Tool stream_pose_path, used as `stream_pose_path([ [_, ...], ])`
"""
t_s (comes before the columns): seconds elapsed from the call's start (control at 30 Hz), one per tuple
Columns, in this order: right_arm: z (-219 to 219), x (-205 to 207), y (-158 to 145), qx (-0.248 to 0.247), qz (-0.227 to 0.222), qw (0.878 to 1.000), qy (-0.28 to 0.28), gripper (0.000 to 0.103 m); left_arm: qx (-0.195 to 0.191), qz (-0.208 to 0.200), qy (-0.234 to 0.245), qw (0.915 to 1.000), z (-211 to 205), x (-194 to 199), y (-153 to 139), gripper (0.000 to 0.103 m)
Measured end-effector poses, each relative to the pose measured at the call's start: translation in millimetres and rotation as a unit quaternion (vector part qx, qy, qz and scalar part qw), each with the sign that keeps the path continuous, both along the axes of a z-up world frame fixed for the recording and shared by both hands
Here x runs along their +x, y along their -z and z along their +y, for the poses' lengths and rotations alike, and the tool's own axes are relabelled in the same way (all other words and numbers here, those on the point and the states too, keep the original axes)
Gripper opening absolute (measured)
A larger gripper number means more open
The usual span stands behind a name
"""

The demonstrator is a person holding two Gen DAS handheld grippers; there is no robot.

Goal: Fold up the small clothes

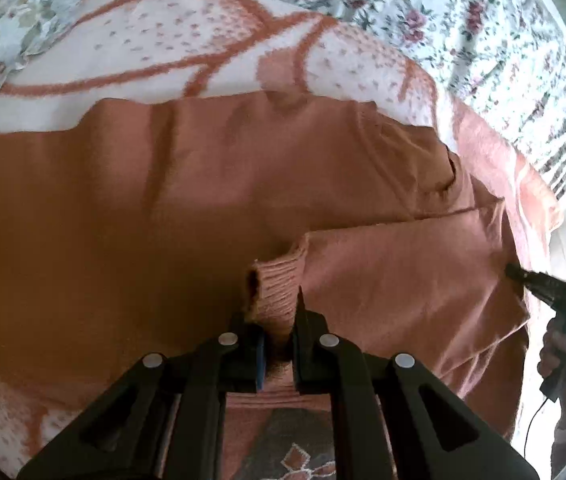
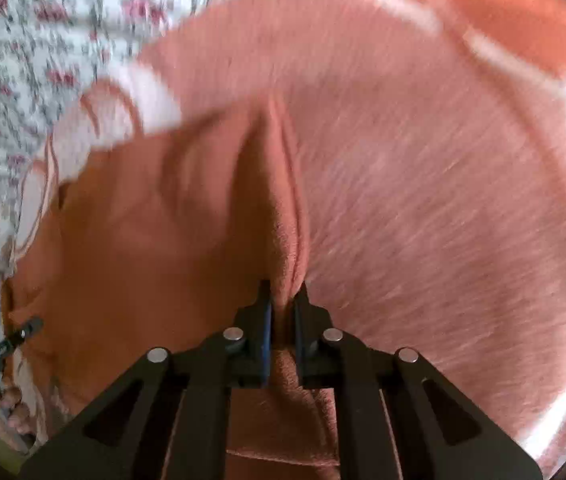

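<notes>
Left wrist view: taken from just behind the left gripper (image 1: 277,312), angled steeply down, very close to the sweater (image 1: 163,208); blanket (image 1: 123,64) and floral sheet (image 1: 443,8) are seen from 10 to 2 o'clock.

Right wrist view: taken from just behind the right gripper (image 2: 285,308), angled steeply down, equally close, blurred.

Shared: sweater, blanket, sheet. The right gripper is caught at 3 o'clock in the left view, the left gripper at 8 o'clock in the right.
</notes>
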State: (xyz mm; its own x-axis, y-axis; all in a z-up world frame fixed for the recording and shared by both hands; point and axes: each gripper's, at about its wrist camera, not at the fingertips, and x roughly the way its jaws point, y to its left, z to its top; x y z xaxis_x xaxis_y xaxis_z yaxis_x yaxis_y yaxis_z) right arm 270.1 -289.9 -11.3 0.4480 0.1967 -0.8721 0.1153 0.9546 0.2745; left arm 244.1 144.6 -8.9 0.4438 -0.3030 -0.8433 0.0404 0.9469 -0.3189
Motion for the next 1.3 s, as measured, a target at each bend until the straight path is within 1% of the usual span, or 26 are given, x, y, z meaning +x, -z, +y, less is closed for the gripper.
stream_pose_path([
  [0.07,-10,1,7,0.017,0.012,1.000,0.018,0.011,0.017,0.011,0.000,0.9998,-4,3,10,0.009],
  [0.13,-10,5,20,0.020,0.035,0.999,0.016,0.013,0.012,0.017,-0.004,0.9998,-2,3,15,0.011],
  [0.2,-4,1,6,-0.007,0.026,1.000,0.012,0.018,0.006,0.015,-0.005,0.9998,1,1,13,0.016],
  [0.27,6,-10,-13,-0.024,-0.001,1.000,0.004,0.021,0.006,0.015,-0.006,0.9998,4,-2,12,0.019],
  [0.3,16,-20,-23,-0.011,-0.023,1.000,-0.011,0.030,0.004,0.018,-0.007,0.9998,6,-5,13,0.019],
  [0.33,23,-26,-25,-0.003,-0.031,0.999,-0.031,0.047,0.002,0.019,-0.009,0.9998,7,-6,13,0.021],
  [0.37,33,-28,-23,-0.005,-0.029,0.998,-0.056,0.056,0.001,0.021,-0.011,0.9997,10,-8,13,0.023],
  [0.4,45,-30,-17,-0.027,-0.018,0.996,-0.078,0.065,-0.001,0.022,-0.013,0.9997,13,-11,13,0.023],
  [0.47,48,-30,7,-0.076,0.021,0.994,-0.075,0.064,0.005,0.023,-0.019,0.9995,21,-20,9,0.023],
  [0.5,42,-30,17,-0.066,0.041,0.995,-0.061,0.064,0.013,0.022,-0.023,0.9994,27,-25,5,0.023],
  [0.53,37,-32,15,-0.043,0.033,0.998,-0.043,0.064,0.021,0.018,-0.027,0.9993,35,-32,0,0.026],
  [0.6,35,-40,3,-0.010,0.019,0.999,-0.032,0.064,0.041,0.008,-0.038,0.9984,53,-44,-10,0.038],
  [0.67,39,-49,-9,0.016,0.004,0.999,-0.050,0.064,0.070,-0.005,-0.060,0.9957,79,-55,-21,0.055],
  [0.7,44,-54,-15,0.019,-0.004,0.998,-0.059,0.064,0.084,-0.010,-0.073,0.9938,93,-58,-26,0.059],
  [0.77,56,-64,-20,0.026,-0.007,0.997,-0.077,0.064,0.110,-0.012,-0.107,0.9881,126,-61,-34,0.071],
  [0.8,63,-70,-20,0.031,-0.006,0.996,-0.084,0.064,0.126,-0.007,-0.133,0.9830,147,-60,-37,0.073],
  [0.83,71,-76,-20,0.037,-0.002,0.995,-0.091,0.064,0.138,-0.003,-0.155,0.9783,163,-59,-38,0.080],
  [0.9,86,-81,-15,0.048,0.007,0.994,-0.103,0.064,0.154,0.005,-0.201,0.9673,197,-56,-40,0.084],
  [0.97,98,-91,-12,0.055,0.011,0.992,-0.113,0.064,0.146,0.015,-0.226,0.9630,227,-50,-36,0.086],
  [1.03,117,-90,-10,0.064,0.018,0.990,-0.121,0.064,0.146,0.033,-0.233,0.9608,250,-39,-24,0.085],
  [1.07,127,-85,-8,0.068,0.021,0.990,-0.123,0.064,0.147,0.038,-0.231,0.9609,258,-34,-18,0.074],
  [1.1,132,-86,-7,0.071,0.024,0.989,-0.126,0.064,0.142,0.045,-0.226,0.9628,264,-29,-11,0.057],
  [1.13,136,-87,-6,0.071,0.027,0.989,-0.130,0.064,0.122,0.061,-0.217,0.9668,272,-24,-3,0.021],
  [1.17,138,-91,-6,0.070,0.028,0.988,-0.132,0.064,0.107,0.063,-0.214,0.9689,276,-24,-2,0.016],
  [1.2,141,-92,-7,0.070,0.029,0.988,-0.135,0.064,0.099,0.047,-0.210,0.9715,275,-28,-9,0.011],
  [1.3,145,-97,-11,0.074,0.024,0.987,-0.138,0.064,0.078,0.012,-0.185,0.9796,262,-40,-28,0.011],
])
